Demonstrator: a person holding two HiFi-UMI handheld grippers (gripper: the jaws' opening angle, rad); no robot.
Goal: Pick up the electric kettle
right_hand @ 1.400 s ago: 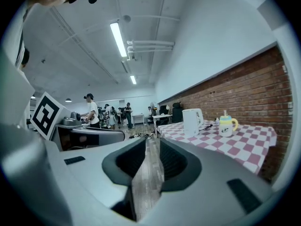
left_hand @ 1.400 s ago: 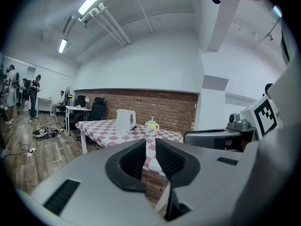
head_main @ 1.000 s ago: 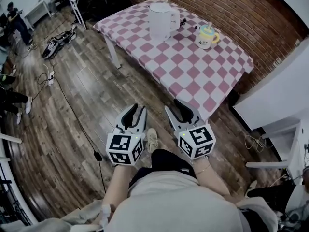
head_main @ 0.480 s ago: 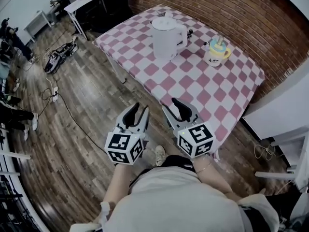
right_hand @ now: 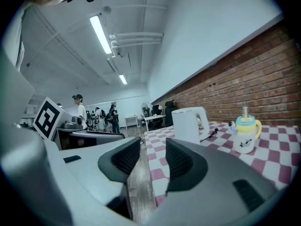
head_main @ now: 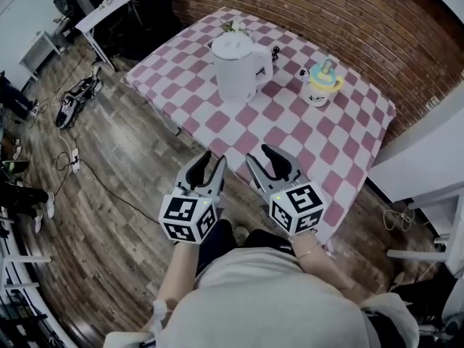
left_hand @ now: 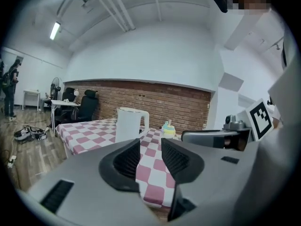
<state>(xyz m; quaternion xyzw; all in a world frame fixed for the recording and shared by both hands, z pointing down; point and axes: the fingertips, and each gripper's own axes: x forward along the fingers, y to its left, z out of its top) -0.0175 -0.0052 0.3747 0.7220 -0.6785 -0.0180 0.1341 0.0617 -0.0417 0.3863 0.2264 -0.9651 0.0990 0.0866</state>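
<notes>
1. A brown wooden plank floor (head_main: 123,194) fills the left side of the head view, with black cables (head_main: 80,165) trailing across it.
2. The left tool (head_main: 212,159) hangs over the floor just short of the near edge of the table (head_main: 290,133), which wears a pink-and-white checked cloth. Its jaws have just been opening and now stand a narrow gap apart. In the left gripper view (left_hand: 150,145) only checked cloth shows through that gap, and nothing is between the pads.
3. The white plastic electric kettle (head_main: 233,67) stands upright on the table, toward its far corner and nearer the left-hand edge. Its handle is turned to the right in the head view. It is well apart from both tools, and shows straight ahead beyond each pair of jaws (left_hand: 129,125) (right_hand: 188,124).
4. The right tool (head_main: 259,154) hovers with its tips over the table's near edge, just beside the left tool. Its jaws have also just been opening and stand moderately apart and empty (right_hand: 153,145).
5. A small white cup with a yellow-and-blue lid (head_main: 319,84) sits right of the kettle, near the table edge that runs along the red brick wall (head_main: 348,27).
</notes>
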